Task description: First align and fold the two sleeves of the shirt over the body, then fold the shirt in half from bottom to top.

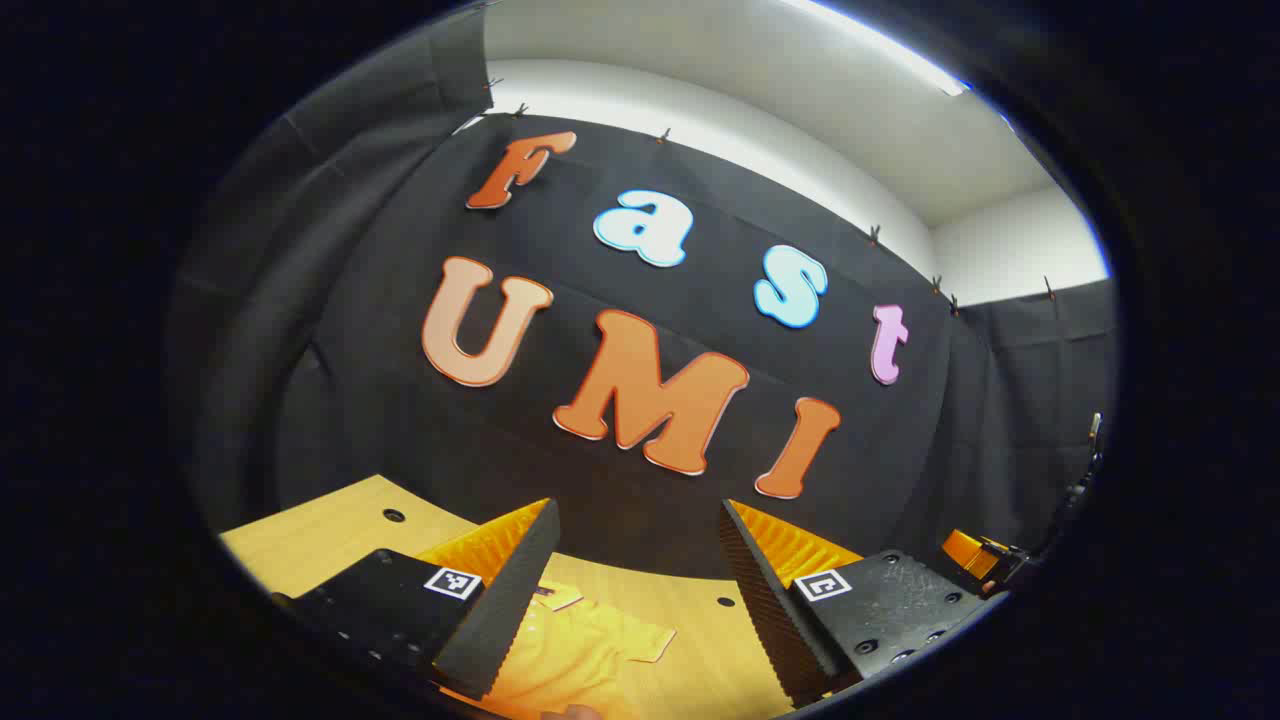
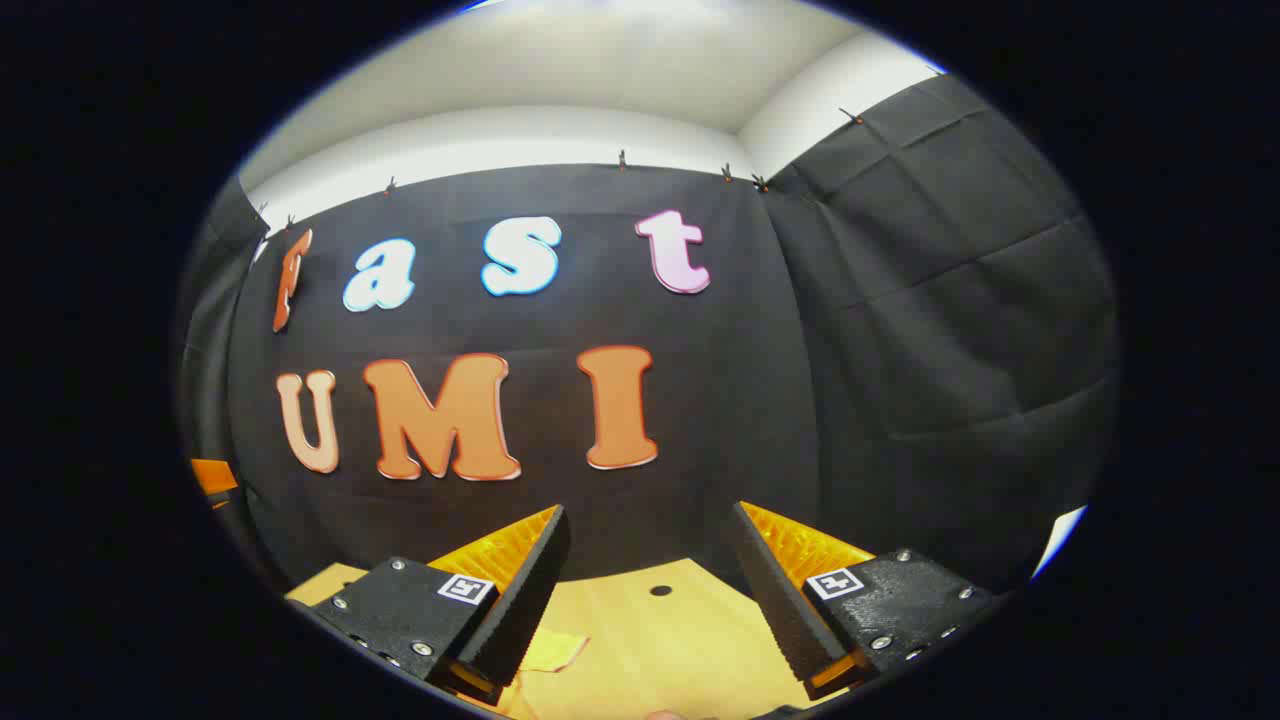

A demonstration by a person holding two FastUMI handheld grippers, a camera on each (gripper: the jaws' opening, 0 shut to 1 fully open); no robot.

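Note:
A yellow shirt (image 1: 575,650) lies on the wooden table (image 1: 330,530), its collar end toward the wall; one flap shows between my left gripper's fingers. My left gripper (image 1: 640,525) hovers above it, open, nothing between its fingers. In the right gripper view a yellow corner of the shirt (image 2: 550,652) lies on the table (image 2: 660,625) beside the left finger. My right gripper (image 2: 650,525) is open too and holds nothing. At the far right of the left gripper view the other gripper (image 1: 975,555) is partly seen.
The black cloth wall (image 1: 640,400) stands close behind the table's far edge. Small round holes (image 1: 393,515) dot the tabletop. Black curtains (image 2: 950,330) close off the right side.

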